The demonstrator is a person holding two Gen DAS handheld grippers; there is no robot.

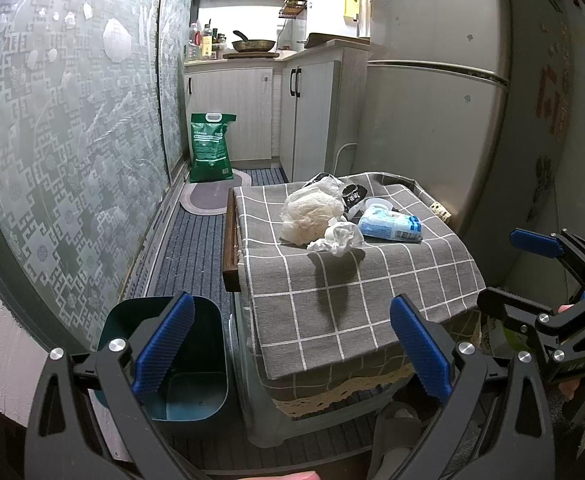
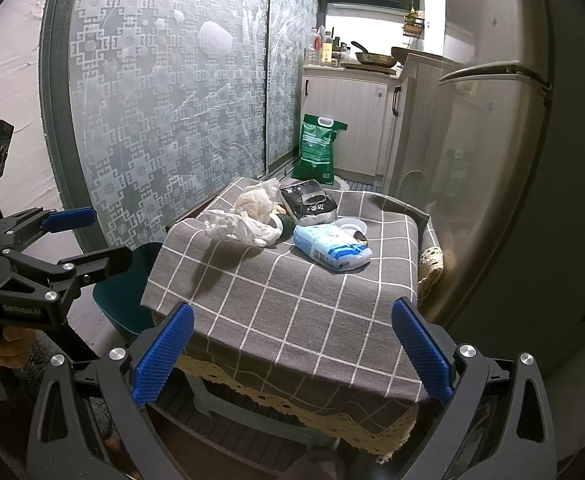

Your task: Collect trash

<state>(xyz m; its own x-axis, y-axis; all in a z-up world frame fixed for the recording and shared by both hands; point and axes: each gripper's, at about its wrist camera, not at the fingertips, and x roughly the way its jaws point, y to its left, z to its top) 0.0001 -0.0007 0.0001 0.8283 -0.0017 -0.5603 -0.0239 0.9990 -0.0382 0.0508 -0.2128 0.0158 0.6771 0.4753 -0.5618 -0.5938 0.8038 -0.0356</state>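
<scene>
The left gripper (image 2: 88,236) body reads "GenRobot.AI"; other print is illegible.

Green rice bag (image 1: 210,147) by cabinets (image 1: 248,114), frying pan (image 1: 252,44) on counter, steel fridge (image 1: 432,92), patterned glass door (image 1: 68,128)

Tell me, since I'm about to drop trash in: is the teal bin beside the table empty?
Apparently empty. In the left wrist view the teal bin stands open-topped, its bare floor showing; a gripper finger hides part of the inside.

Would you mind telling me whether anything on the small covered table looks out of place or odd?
Yes: trash is heaped at the far end of the checked tablecloth: crumpled tissue, a blue-and-white packet and a black wrapper. Nothing looks spilled; the teal bin stands beside the table.
</scene>
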